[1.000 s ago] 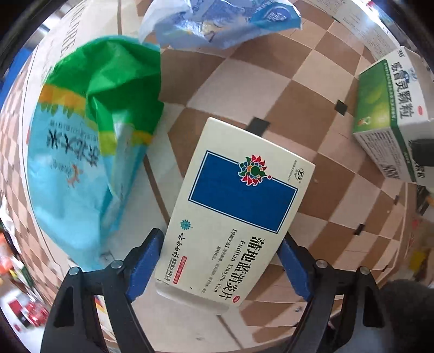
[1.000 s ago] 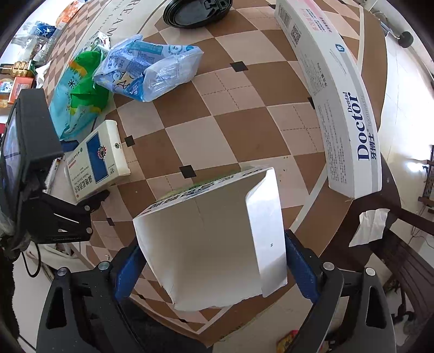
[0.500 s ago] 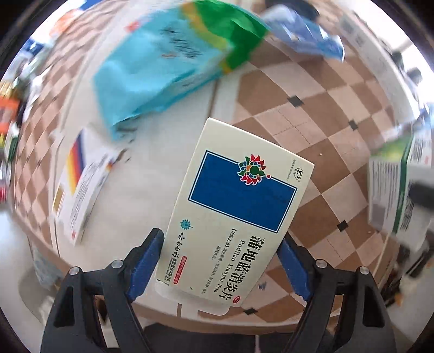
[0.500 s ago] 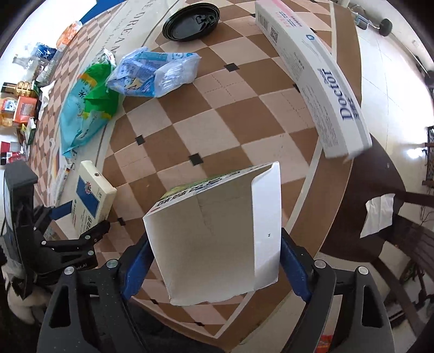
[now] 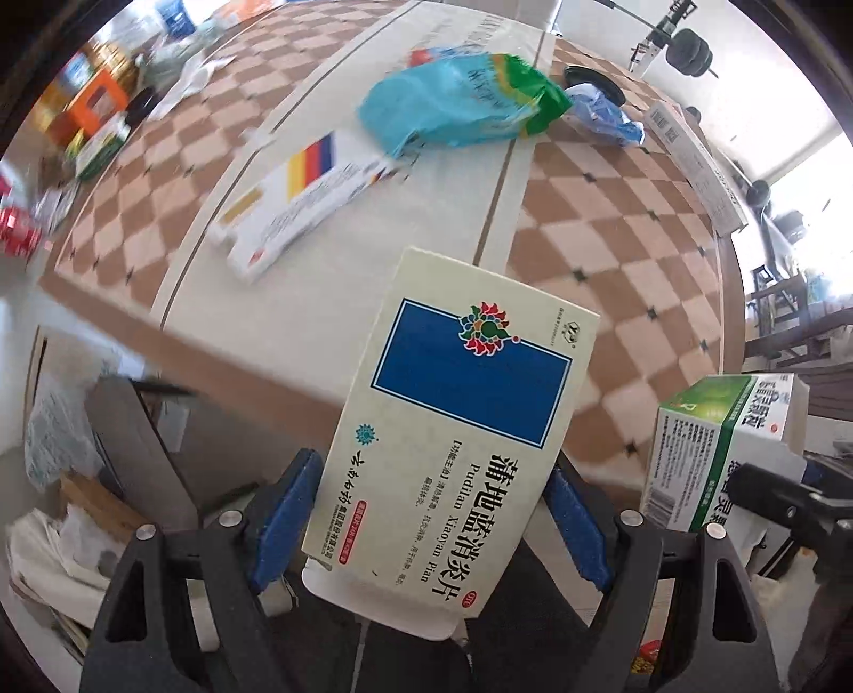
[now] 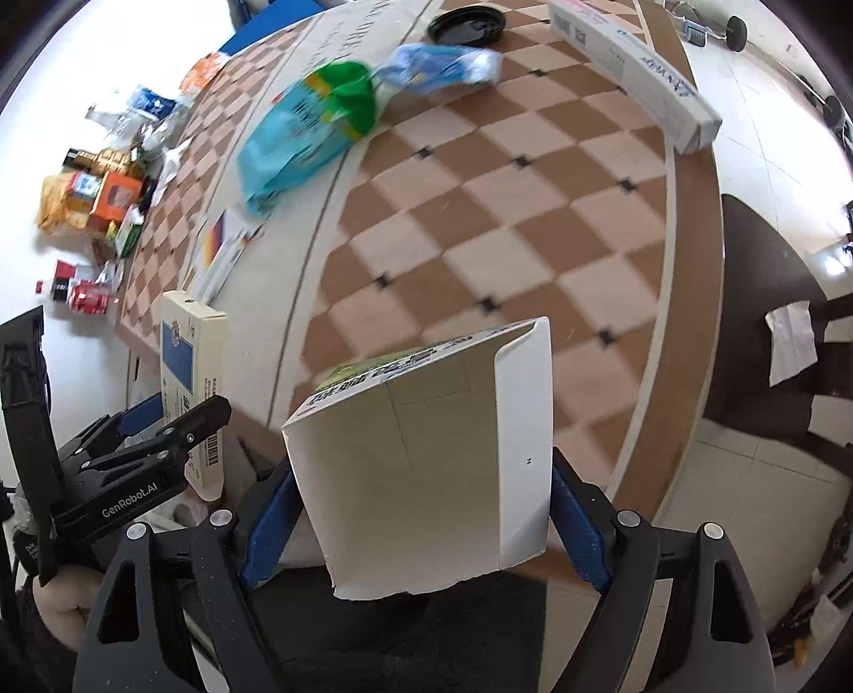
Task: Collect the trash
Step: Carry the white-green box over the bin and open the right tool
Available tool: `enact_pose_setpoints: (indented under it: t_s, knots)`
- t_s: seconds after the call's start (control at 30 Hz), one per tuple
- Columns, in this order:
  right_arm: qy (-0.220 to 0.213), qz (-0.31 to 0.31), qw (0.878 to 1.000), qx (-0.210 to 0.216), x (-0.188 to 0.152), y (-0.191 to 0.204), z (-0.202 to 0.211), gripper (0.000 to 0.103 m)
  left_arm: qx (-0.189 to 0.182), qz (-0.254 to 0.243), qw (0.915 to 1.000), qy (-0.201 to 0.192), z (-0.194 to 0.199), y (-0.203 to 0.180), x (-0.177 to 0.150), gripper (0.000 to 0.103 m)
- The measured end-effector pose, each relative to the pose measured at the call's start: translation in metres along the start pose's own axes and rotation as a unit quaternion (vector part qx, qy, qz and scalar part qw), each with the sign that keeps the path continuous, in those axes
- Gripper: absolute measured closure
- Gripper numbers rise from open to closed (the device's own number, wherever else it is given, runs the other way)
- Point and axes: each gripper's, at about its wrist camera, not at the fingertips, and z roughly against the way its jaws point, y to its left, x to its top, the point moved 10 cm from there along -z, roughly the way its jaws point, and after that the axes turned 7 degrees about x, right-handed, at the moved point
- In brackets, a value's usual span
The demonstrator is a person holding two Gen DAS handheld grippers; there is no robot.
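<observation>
My left gripper (image 5: 432, 509) is shut on a cream medicine box (image 5: 469, 405) with a blue panel, its blue pads pressing both long sides. The box hangs above the near edge of the checkered table (image 5: 586, 213). My right gripper (image 6: 421, 514) is shut on a green-and-white carton (image 6: 426, 453), whose torn open white end faces the camera. That carton (image 5: 714, 448) also shows at the lower right of the left wrist view. In the right wrist view the cream box (image 6: 186, 362) and the left gripper (image 6: 176, 421) are at the left.
On the table lie a teal-and-green bag (image 5: 458, 101), a flat striped carton (image 5: 304, 197), a blue plastic wrapper (image 5: 602, 114), a long white toothpaste box (image 6: 634, 64) and a black lid (image 6: 466, 26). A dark chair (image 6: 762, 320) stands right. Loose packaging (image 6: 90, 202) lies at far left.
Both grippers have risen and drawn back from the tabletop toward its near edge, each still holding its box. The left wrist has rolled, so the table now looks farther away.
</observation>
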Motion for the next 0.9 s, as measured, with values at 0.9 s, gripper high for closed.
enact_pose_setpoints:
  t_s: [0.9]
  knots:
    - [0.123,-0.084,0.989,-0.023,-0.185,-0.090,-0.455,0.016,-0.009,0.113,0.9753,0.190,-0.391,0.105,-0.185,0.019]
